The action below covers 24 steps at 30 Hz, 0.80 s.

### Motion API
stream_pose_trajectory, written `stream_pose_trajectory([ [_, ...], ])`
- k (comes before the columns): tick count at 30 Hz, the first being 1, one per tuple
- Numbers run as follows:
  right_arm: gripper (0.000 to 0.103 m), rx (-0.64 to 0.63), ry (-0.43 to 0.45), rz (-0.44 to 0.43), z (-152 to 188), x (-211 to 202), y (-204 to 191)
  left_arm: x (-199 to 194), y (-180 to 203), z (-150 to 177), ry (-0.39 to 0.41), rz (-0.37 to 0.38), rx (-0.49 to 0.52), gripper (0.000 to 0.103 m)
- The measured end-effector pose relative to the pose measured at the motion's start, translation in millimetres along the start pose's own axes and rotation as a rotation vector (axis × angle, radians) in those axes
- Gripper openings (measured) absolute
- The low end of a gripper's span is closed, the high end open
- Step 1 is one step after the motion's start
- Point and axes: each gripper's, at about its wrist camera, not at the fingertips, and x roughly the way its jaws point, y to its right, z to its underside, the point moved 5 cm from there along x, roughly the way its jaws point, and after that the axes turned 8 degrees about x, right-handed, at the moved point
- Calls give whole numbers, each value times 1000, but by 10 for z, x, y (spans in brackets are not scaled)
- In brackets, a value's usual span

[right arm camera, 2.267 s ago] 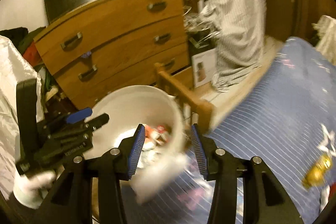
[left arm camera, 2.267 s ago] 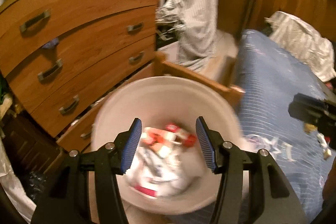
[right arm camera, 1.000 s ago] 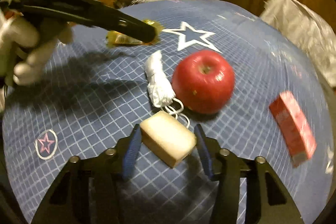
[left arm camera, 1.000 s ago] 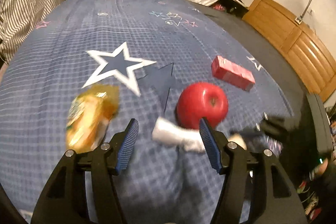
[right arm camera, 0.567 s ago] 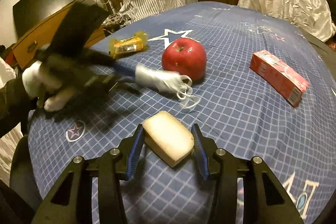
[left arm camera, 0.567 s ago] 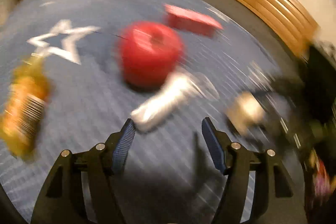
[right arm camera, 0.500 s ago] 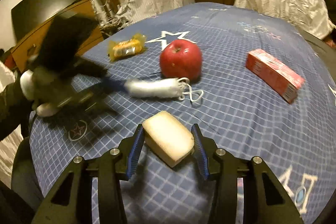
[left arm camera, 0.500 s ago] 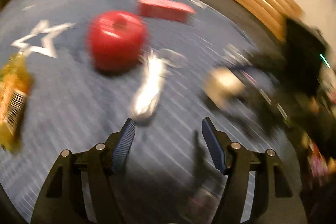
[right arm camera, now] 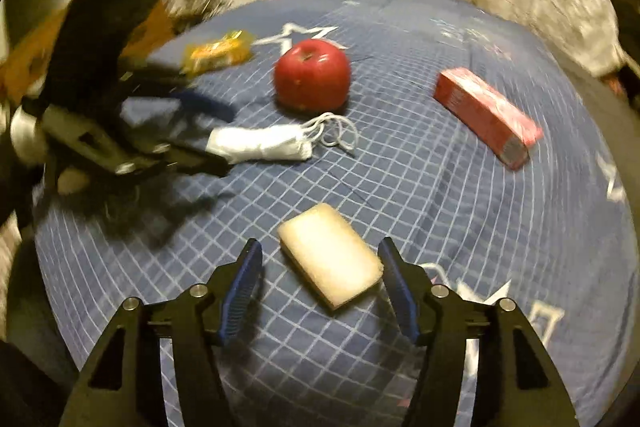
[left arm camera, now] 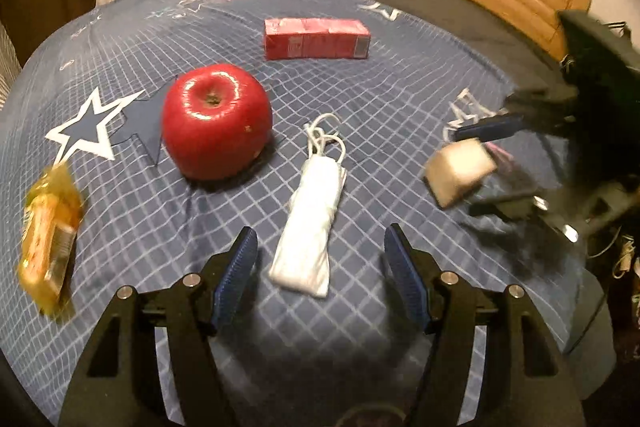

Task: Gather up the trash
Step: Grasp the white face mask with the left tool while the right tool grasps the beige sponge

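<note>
Apple (left arm camera: 216,121) left of mask (left arm camera: 312,223); box (left arm camera: 316,38) behind; sponge (left arm camera: 458,171) right.

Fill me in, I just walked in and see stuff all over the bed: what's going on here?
A person with a gripper in each hand is picking trash off a blue star-patterned blanket. The left gripper stands open around a folded white face mask, not yet pinching it. The right gripper has a beige sponge between its jaws, which are opening. A red apple, a red box and a yellow wrapper lie untouched.
</note>
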Motion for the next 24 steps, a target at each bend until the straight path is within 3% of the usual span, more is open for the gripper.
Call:
stream_pose_trajectory([
  [3, 66, -142, -44, 42, -33, 0, -90, 112, -15, -69, -19, -2, -1, 60],
  [9, 65, -311, -136, 47, -141, 162, -187, 217, -26, -81, -55, -6, 14, 41],
  [11, 57, -326, -160, 42, -158, 228, -192, 224, -31, -77, -53, -15, 13, 33],
  [12, 50, -326, -169, 41, -159, 252, -199, 227, -35, -76, -53, -28, 11, 29],
  [18, 41, -244, -143, 48, -160, 296, -187, 259, 12, -78, -33, -91, -10, 24],
  [21, 38, -165, -88, 80, -117, 234, -158, 196, 38, -26, -15, -115, -44, 23],
  [24, 37, -21, 20, 104, -77, 56, -109, 49, 69, 65, 21, -155, -95, 23],
])
